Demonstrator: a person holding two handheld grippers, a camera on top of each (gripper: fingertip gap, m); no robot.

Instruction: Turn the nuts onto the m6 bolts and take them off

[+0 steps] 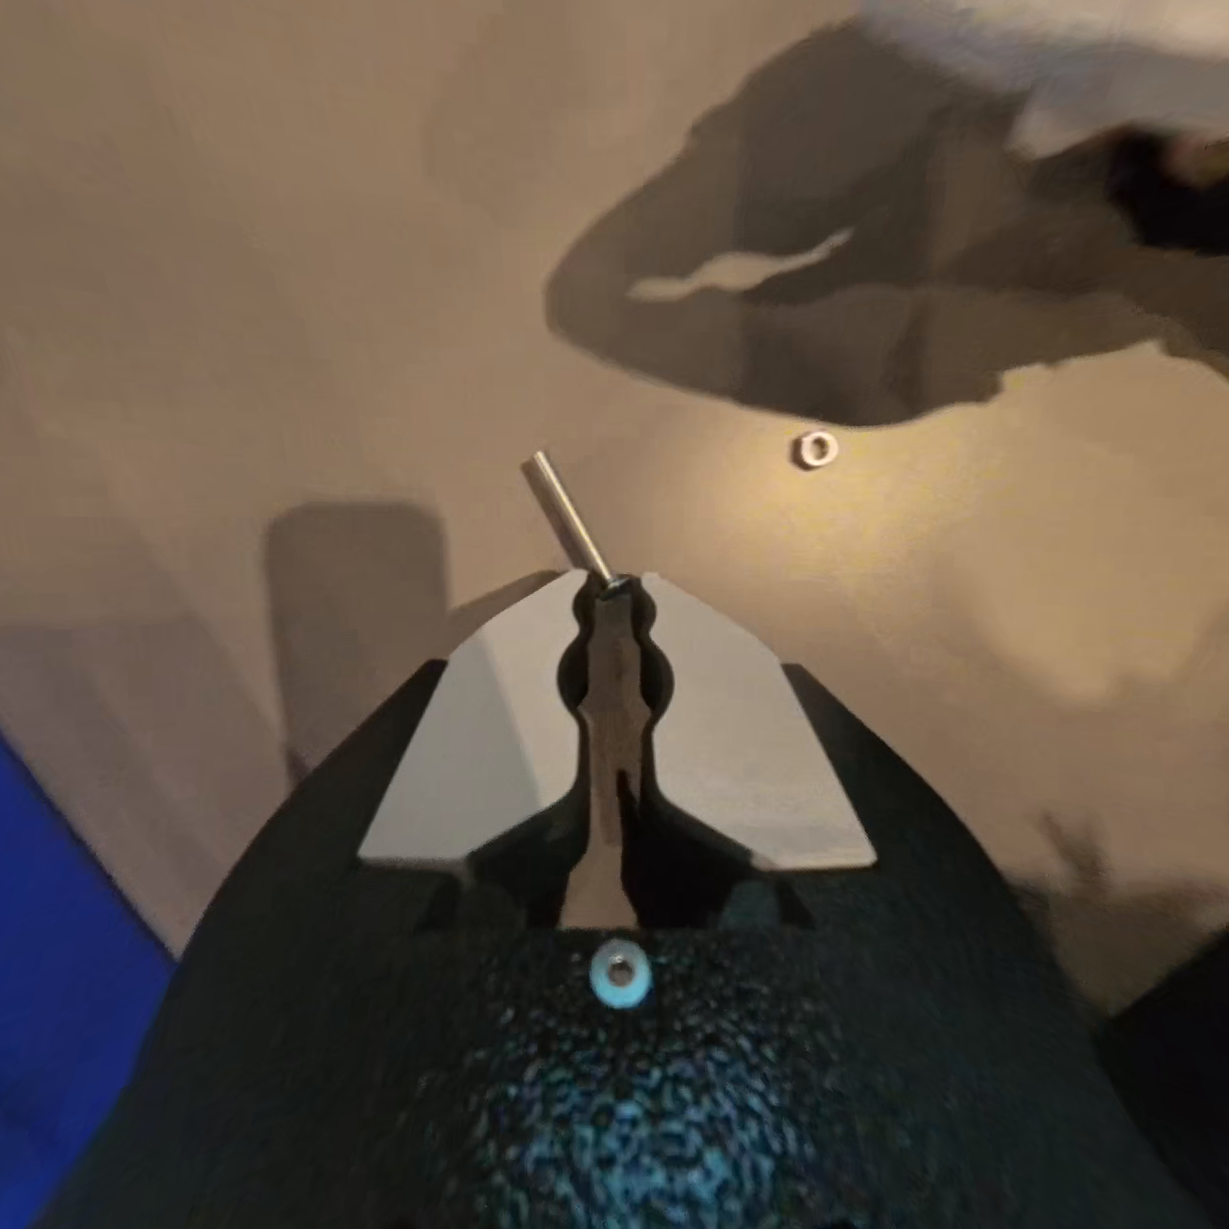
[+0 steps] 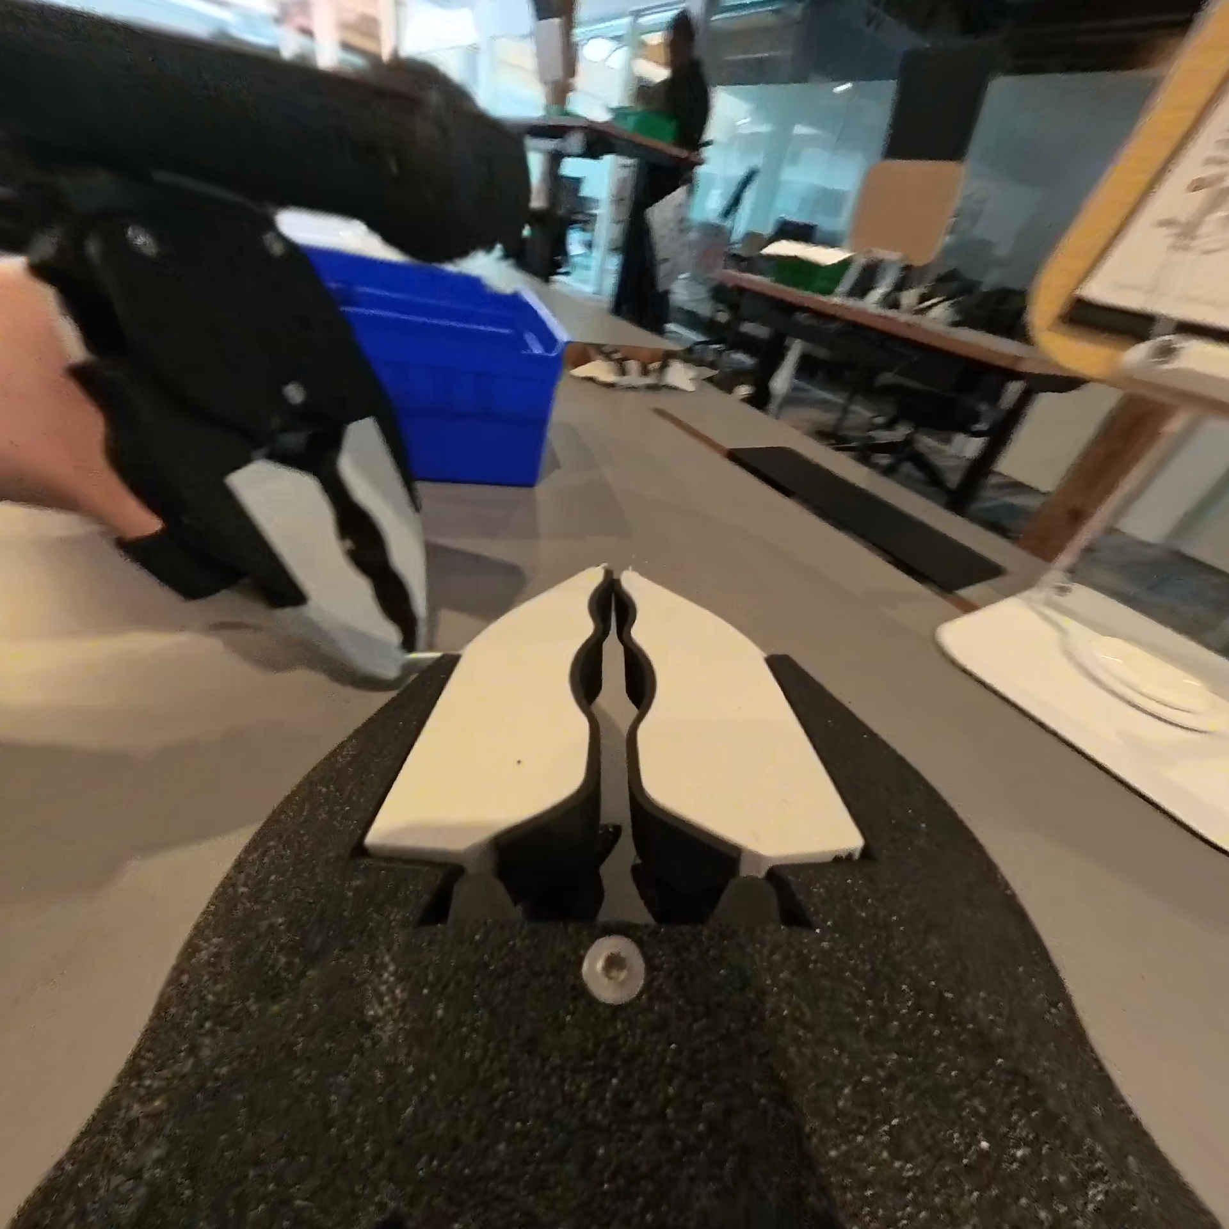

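Left wrist view: left gripper [image 1: 613,585] pinches bolt [image 1: 568,522]; nut [image 1: 815,448] apart.

A smooth, bright metal bolt [image 1: 566,520] is sticking out from the left gripper [image 1: 610,584], whose matt white plastic fingers [image 1: 479,725] are sitting in a rough, speckled black shell, while a shiny metal nut [image 1: 815,448] is lying beyond the bolt on the smooth matt table [image 1: 266,279].

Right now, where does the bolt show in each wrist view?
Left wrist view: the bolt stands centre frame, head pinched at the left gripper tips, shaft angled up-left.
Right wrist view: only a blurred glint at those tips, lower left; the bolt cannot be made out.
Shared landmark: blue bin, left in both.
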